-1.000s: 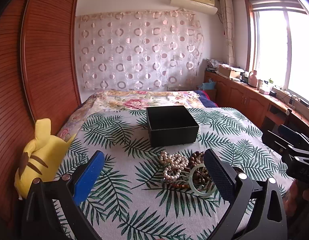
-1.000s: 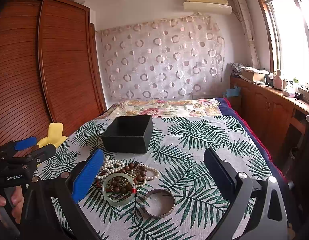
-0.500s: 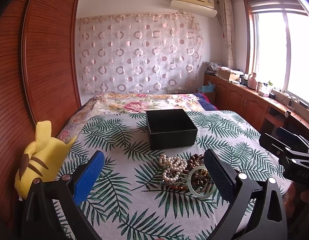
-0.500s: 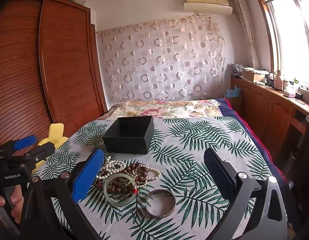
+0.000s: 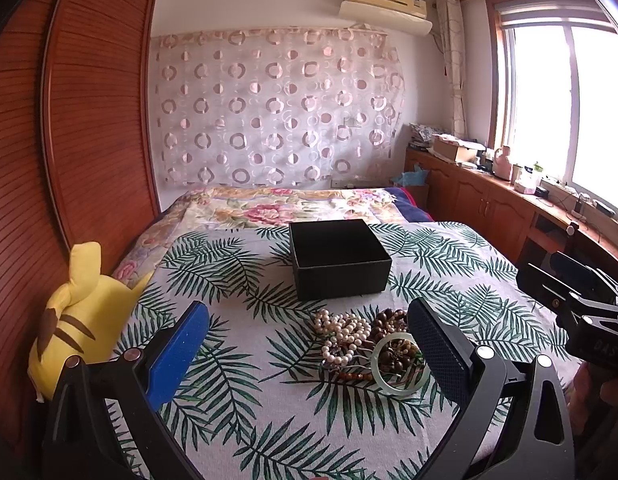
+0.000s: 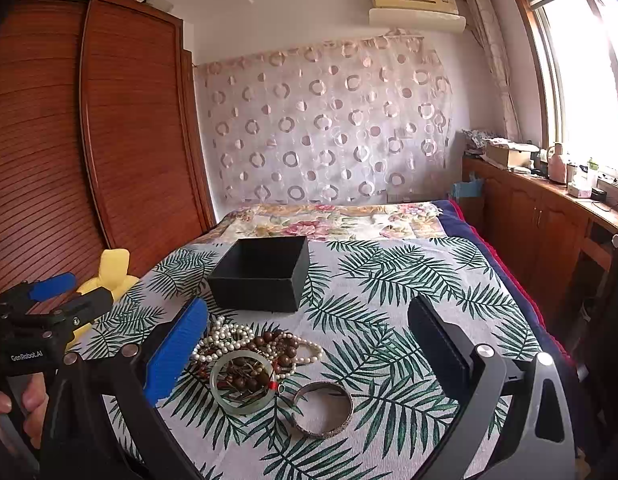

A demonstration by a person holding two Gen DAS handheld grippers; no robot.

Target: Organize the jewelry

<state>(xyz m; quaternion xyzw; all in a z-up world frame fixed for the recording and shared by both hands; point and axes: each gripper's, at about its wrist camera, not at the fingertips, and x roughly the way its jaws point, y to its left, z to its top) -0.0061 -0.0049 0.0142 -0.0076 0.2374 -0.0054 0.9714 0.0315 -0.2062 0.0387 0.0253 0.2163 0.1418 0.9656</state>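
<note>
jaws spread; silver bangle only right view.

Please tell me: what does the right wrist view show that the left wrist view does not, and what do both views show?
Only the right wrist view shows the metal bangle and the left hand-held gripper from outside.

Only the left wrist view shows the whole yellow plush toy and the right hand-held gripper from outside.

Both show the black box, the pearl necklace, the brown beads and the green bangle.
</note>
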